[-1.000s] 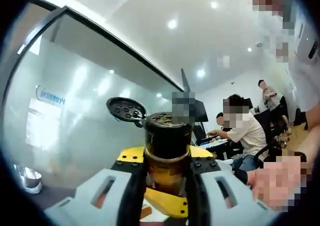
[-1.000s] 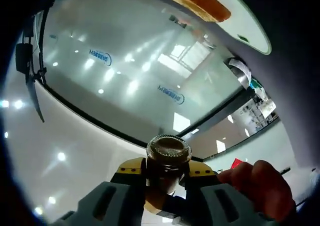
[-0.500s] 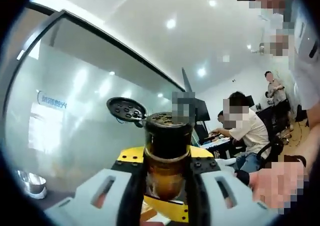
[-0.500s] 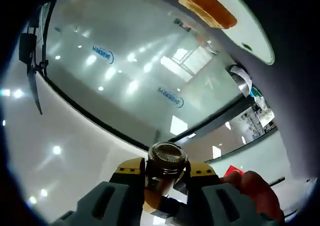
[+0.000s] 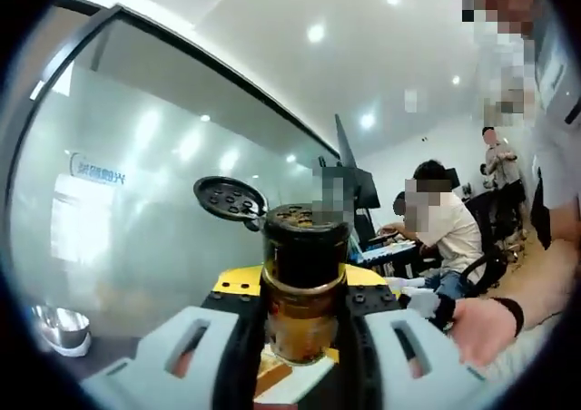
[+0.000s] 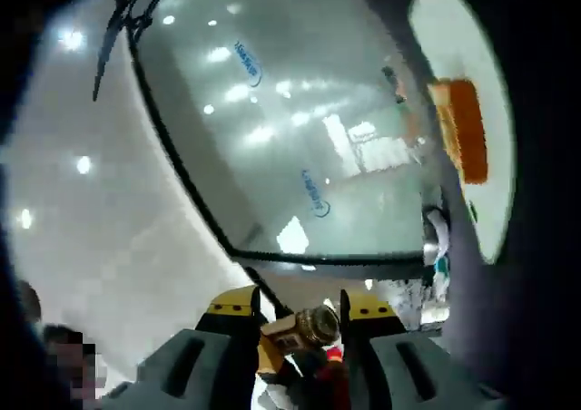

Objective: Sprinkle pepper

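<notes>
In the left gripper view a pepper shaker [image 5: 304, 278] of amber glass stands upright, and my left gripper [image 5: 304, 312] is shut on it. Its black top has holes and its flip lid [image 5: 230, 198] hangs open to the left. In the right gripper view a small jar [image 6: 304, 328] with a ribbed metal cap lies tilted between the jaws of my right gripper [image 6: 300, 327], which looks shut on it. Something red [image 6: 331, 375] touches the jar from below. A white plate [image 6: 445, 47] with a slice of toast [image 6: 465, 131] sits at the right edge of that view.
A frosted glass wall [image 5: 136, 201] runs behind the shaker. A steel bowl [image 5: 62, 328] rests at the lower left. The person's hand [image 5: 481, 330] is at the lower right, and other people [image 5: 436, 229] sit at desks beyond. A plate edge with toast [image 5: 281, 378] peeks under the shaker.
The right gripper view has rolled, so the plate and toast went from the top to the right side. The small jar now sits lower and tilted between the jaws. The left gripper stays nearly still.
</notes>
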